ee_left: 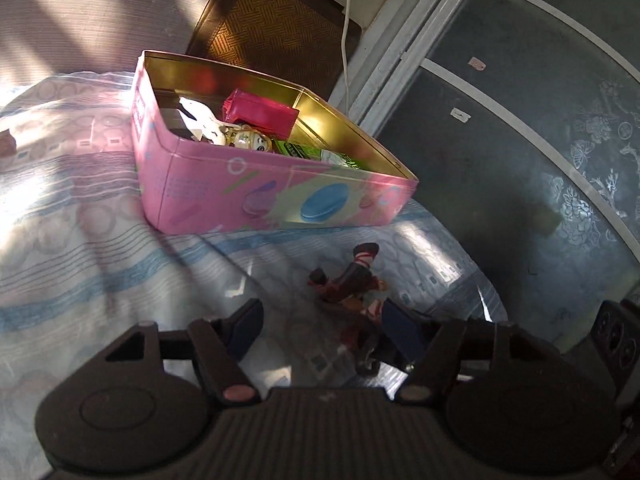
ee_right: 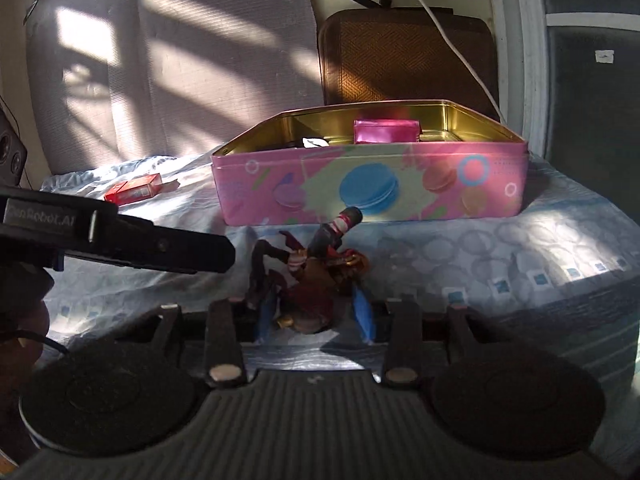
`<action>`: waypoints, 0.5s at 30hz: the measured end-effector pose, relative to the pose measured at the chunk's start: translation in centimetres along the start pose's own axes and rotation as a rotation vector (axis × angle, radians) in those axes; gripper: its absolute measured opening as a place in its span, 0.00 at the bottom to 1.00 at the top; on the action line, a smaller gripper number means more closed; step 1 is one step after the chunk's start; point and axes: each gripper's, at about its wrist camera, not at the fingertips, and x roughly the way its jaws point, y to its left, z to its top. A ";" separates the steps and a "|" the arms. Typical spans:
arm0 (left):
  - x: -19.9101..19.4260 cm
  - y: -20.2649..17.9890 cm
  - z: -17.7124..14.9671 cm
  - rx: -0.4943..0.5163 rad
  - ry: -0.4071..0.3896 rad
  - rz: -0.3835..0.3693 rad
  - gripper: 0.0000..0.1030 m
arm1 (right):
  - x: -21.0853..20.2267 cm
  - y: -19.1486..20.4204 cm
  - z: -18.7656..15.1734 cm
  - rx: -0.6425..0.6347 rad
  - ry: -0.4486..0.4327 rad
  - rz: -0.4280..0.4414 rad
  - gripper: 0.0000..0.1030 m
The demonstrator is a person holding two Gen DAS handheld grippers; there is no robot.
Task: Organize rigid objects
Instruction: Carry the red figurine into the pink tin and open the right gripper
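Observation:
A dark red and brown figurine lies on the patterned bedsheet in front of a pink tin box. In the right wrist view it rests between my right gripper's blue pads, which stand slightly apart from it, jaws open. My left gripper's finger reaches in from the left, its tip just beside the figurine. In the left wrist view the figurine lies close to the right finger of my left gripper, with a clear gap on the other side. The tin holds a magenta pouch, a small doll and a green pack.
A small red box lies on the sheet at the left. Behind the tin stands a brown woven cushion with a white cable across it. The bed's edge drops off at the right beside a glass sliding door.

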 end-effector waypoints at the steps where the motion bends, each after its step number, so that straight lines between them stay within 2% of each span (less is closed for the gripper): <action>1: 0.2 -0.3 0.1 0.004 0.001 0.004 0.64 | -0.1 -0.2 -0.2 0.006 0.002 0.010 0.47; 4: -0.1 -0.7 0.4 0.015 -0.012 0.031 0.63 | 0.0 -0.4 -0.6 0.004 0.006 0.041 0.49; 8: -1.9 -0.5 1.4 0.045 -0.060 0.127 0.62 | 0.0 -0.5 -0.5 -0.027 0.002 0.081 0.50; 12: -1.7 -0.3 1.7 0.010 -0.003 0.073 0.62 | -0.2 -0.4 -0.4 -0.034 -0.014 0.086 0.50; 15: -0.6 -0.9 1.2 0.007 0.046 0.045 0.58 | -1.1 -0.5 -0.5 -0.031 -0.066 0.070 0.51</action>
